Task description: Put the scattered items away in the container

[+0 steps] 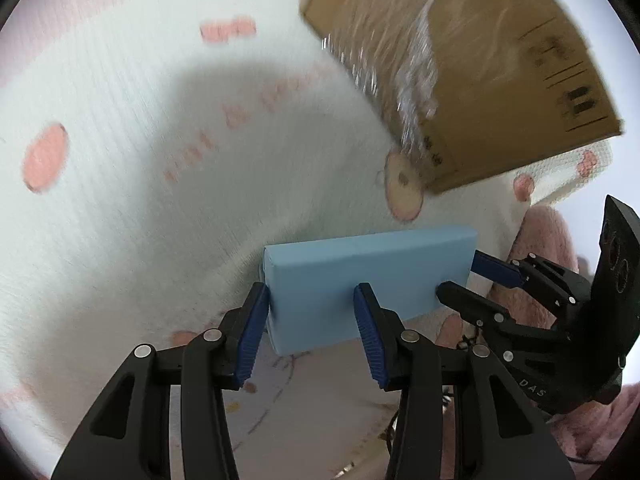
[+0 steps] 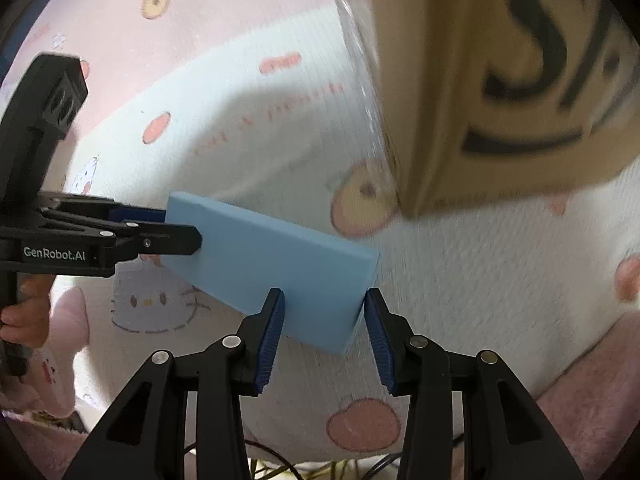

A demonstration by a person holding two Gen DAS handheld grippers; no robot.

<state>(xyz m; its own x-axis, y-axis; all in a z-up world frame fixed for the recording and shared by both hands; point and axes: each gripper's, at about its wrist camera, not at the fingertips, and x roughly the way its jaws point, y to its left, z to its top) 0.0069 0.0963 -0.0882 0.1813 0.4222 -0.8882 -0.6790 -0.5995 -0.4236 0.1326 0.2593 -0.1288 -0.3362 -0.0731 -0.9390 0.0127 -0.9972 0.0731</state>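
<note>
Holding at both ends: the light blue box [image 1: 360,272] hangs tilted above the printed blanket [image 1: 120,200], short of the cardboard carton [image 1: 500,80], which I take to be the container.

Left gripper [image 1: 310,292]: fingers [image 1: 252,332] clamped on one end of the blue box. One pad lies against its end face, the other across the broad face.

Right gripper [image 2: 324,296]: fingers apart, straddling the opposite corner. The right wrist view shows a sliver of gap at the outer pad, so I judge it is bearing no load.

Risks, as judged:
- With one clamp near an end, the box's own weight can lever it round between the pads. It could pivot or slip out onto the blanket.
- The pads may not bite well on such a smooth surface, though their ribbing helps.
- If the right fingers close off-square on the corner, they could twist the box against the left grip.
- The carton's opening is not visible from either wrist. A misjudged approach could knock the box on its wall or film wrap.

Materials:
- Blue box: flat rectangular block with matte, smooth card faces and crisp edges, probably light and rigid.
- Carton: brown corrugated card with black print, and one side covered in crinkled clear film or tape.
- Blanket: soft ribbed knit, white and pink, with cartoon prints. It should cushion a drop.
</note>
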